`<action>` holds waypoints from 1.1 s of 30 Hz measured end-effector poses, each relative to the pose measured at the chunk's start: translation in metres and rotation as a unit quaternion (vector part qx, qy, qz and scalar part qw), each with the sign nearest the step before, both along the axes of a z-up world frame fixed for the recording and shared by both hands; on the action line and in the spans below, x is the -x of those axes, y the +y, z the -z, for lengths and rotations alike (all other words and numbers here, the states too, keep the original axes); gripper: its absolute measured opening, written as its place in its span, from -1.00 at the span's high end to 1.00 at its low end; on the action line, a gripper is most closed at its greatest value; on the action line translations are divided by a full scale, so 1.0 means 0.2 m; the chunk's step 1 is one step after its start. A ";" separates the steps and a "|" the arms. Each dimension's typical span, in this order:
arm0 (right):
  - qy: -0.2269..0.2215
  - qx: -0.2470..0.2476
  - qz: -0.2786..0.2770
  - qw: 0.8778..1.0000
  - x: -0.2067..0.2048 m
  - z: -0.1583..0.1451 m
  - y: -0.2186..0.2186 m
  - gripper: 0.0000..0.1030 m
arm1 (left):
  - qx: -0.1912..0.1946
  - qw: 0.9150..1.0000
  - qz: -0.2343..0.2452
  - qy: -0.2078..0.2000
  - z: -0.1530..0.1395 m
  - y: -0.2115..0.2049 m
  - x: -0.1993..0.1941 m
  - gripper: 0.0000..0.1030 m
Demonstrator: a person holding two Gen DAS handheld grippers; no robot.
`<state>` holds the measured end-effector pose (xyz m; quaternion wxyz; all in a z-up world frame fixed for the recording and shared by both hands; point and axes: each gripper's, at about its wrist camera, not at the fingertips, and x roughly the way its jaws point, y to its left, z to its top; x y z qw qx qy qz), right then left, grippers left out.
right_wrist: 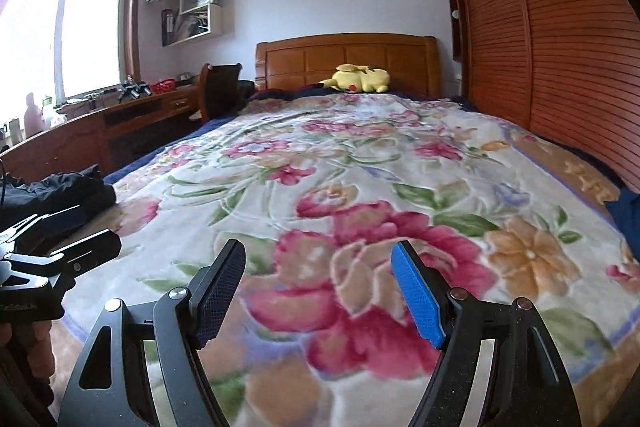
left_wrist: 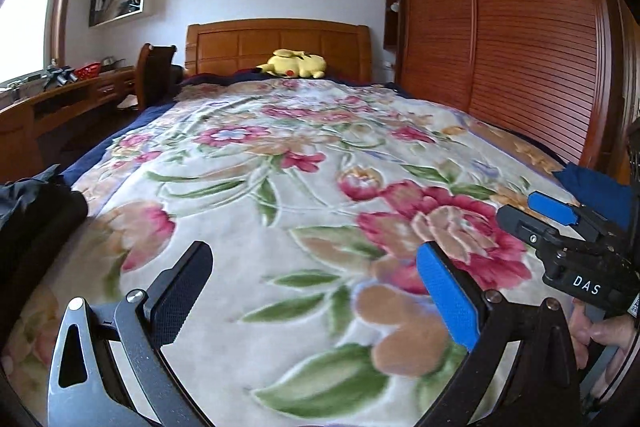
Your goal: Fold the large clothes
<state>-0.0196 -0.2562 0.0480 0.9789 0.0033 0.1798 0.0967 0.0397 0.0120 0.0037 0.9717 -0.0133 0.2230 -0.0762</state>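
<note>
- The dark garment (right_wrist: 60,191) lies in a rumpled heap at the left edge of the bed, on the floral blanket (right_wrist: 360,167); from my left wrist camera it shows as a black mass (left_wrist: 36,211) at the far left of the picture.
- My left gripper (left_wrist: 316,291) hangs over the blanket with its fingers spread wide, one black pad and one blue, and nothing but the flower print between them.
- My right gripper (right_wrist: 320,291) is likewise spread, black pad on the left and blue pad on the right, empty, over a big pink bloom.
- Neither gripper touches the garment; the heap sits well off to the left of both.
- From the left wrist camera I see my right gripper (left_wrist: 560,223) at the right edge, and part of my hand (left_wrist: 600,335) wrapped on its handle below.
- From the right wrist camera the left gripper (right_wrist: 60,239) pokes in at the left edge, near the dark heap; I cannot tell from that angle whether it overlaps the cloth.
- A yellow plush toy (right_wrist: 360,77) lies at the head of the bed against the wooden headboard (right_wrist: 348,55).
- A slatted wooden wardrobe (right_wrist: 540,47) runs along the right side, and a desk (right_wrist: 120,119) stands under the window (right_wrist: 60,27) on the left.
</note>
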 end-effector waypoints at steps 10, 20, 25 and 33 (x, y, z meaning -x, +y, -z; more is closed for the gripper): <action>-0.027 0.009 -0.009 1.000 -0.05 0.09 0.00 -0.50 | -0.006 0.999 -0.016 -0.027 -0.03 0.10 0.07 -0.99; -0.028 0.007 -0.011 1.000 -0.11 0.14 -0.01 -0.50 | -0.010 0.999 -0.025 -0.029 -0.02 0.13 0.07 -0.99; -0.031 0.007 -0.009 0.999 -0.11 0.13 0.00 -0.50 | -0.013 0.999 -0.028 -0.033 -0.01 0.13 0.07 -0.98; -0.033 0.006 -0.008 0.999 -0.14 0.14 0.03 -0.50 | -0.010 0.999 -0.031 -0.042 -0.02 0.15 0.10 -0.99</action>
